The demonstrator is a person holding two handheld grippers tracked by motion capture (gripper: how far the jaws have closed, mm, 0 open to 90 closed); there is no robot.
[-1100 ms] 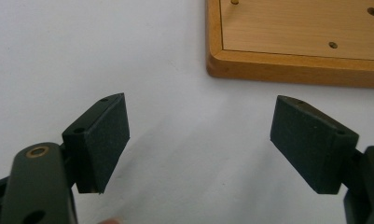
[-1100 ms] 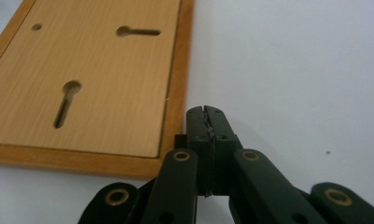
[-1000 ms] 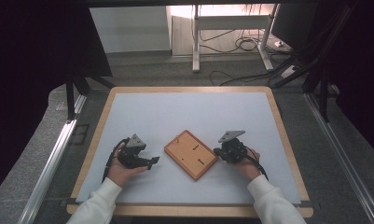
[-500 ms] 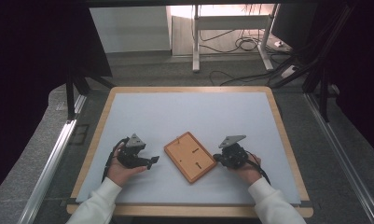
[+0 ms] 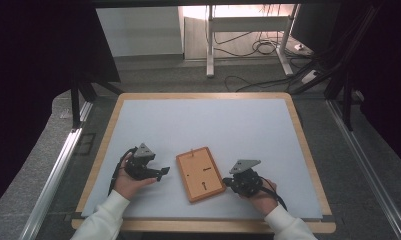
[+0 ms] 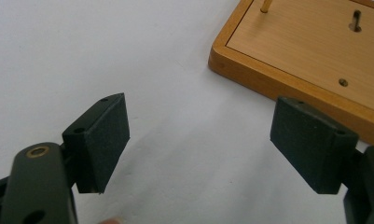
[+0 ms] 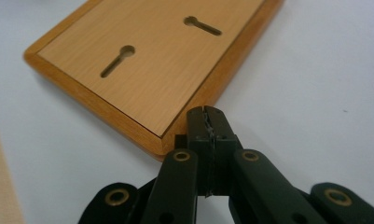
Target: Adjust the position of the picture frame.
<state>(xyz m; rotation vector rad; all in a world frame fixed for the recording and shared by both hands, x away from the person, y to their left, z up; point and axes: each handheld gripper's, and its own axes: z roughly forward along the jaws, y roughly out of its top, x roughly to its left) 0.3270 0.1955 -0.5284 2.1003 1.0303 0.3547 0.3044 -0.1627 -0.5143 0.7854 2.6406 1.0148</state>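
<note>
Flat rectangular orange-brown wooden board [image 5: 200,173] with two keyhole slots and a thin peg, lying near the six o'clock edge of the pale grey table mat [image 5: 203,120]. At its three o'clock, right gripper [image 7: 207,122], jaws pressed together, empty, tips at the board's corner. At its nine o'clock, left gripper [image 6: 208,140], jaws spread wide, holding nothing, just beside the board's edge.

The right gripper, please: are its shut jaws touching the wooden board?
Touching: in the right gripper view, the right gripper presses its shut tips against the corner edge of the board, no gap visible.
</note>
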